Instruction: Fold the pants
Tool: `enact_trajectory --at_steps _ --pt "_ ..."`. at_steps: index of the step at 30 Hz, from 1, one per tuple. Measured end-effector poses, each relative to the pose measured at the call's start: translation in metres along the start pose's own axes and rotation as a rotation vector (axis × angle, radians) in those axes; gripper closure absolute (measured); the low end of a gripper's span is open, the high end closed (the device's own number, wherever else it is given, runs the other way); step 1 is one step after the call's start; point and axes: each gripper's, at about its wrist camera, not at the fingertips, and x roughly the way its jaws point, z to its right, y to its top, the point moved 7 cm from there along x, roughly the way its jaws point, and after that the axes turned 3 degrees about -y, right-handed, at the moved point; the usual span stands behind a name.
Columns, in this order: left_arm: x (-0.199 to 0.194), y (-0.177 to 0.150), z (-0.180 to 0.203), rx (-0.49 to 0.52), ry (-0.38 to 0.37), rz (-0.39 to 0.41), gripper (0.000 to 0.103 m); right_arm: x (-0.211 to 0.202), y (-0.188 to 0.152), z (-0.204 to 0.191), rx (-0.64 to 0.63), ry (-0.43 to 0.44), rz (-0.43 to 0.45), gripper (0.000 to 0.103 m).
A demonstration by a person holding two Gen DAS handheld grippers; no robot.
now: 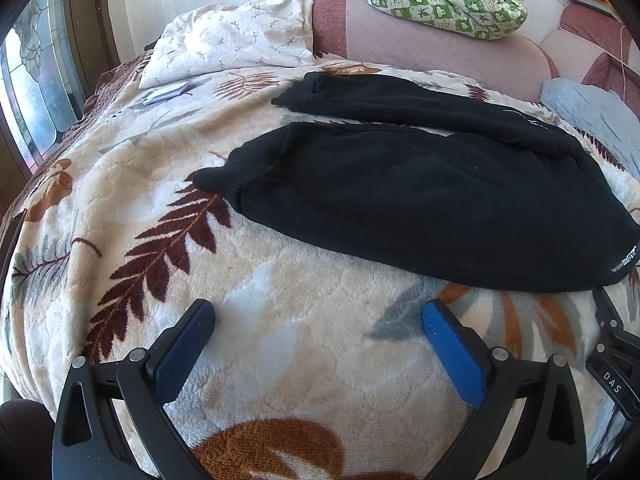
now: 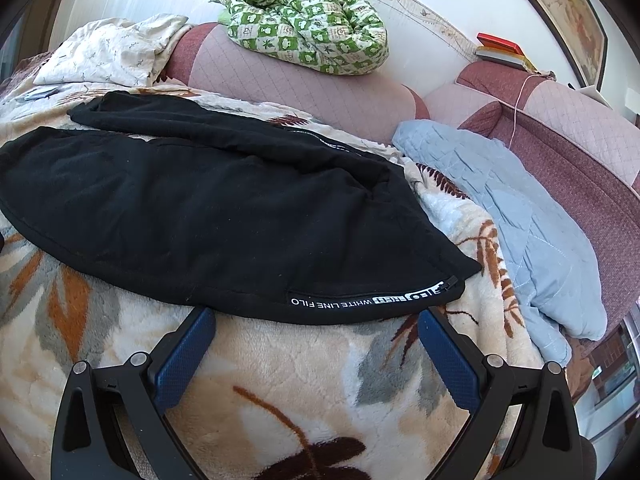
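Black fleece pants: soft, limp, light. Both tongs, left and right, spread wide, empty; pinch hem corners.

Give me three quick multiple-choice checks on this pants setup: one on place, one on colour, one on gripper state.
1. The pants lie on:
A. the leaf-print blanket
B. the headboard
C. the floor

2. The pants are:
A. grey
B. black
C. green

3. The right gripper is:
A. shut on the waistband
B. open, just short of the lettered band
C. lifting a leg

Answers: 1 A, leaf-print fleece shows all around them. 2 B, black in both views. 3 B, its blue fingers stand wide apart with nothing between; the left gripper is open too.
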Motion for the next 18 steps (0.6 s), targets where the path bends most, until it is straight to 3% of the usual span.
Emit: enact_trajectory --at_steps 3,5,7,11,16,18 --pt "-0.003 0.002 0.001 0.004 -0.009 -0.008 0.000 0.002 0.000 -0.001 0.010 0.011 -0.002 0.000" --pt "-0.009 0.004 0.001 0.000 -0.024 0.006 0.008 0.003 0.000 0.000 0.010 0.017 -0.007 0.000" --pt "-0.020 0.010 0.000 -0.006 -0.032 0.036 0.013 0.003 0.001 0.001 0.015 0.028 -0.015 0.000" --pt "-0.047 0.023 -0.005 0.002 -0.023 0.116 0.014 -0.006 0.005 0.008 0.026 0.046 -0.013 0.000" --pt "-0.080 0.046 -0.015 0.022 -0.030 0.203 0.014 -0.041 0.035 0.034 0.075 0.088 0.111 0.000" --pt "-0.085 0.063 -0.018 0.040 -0.033 0.227 0.014 -0.055 0.053 0.050 0.127 0.155 0.195 0.000"
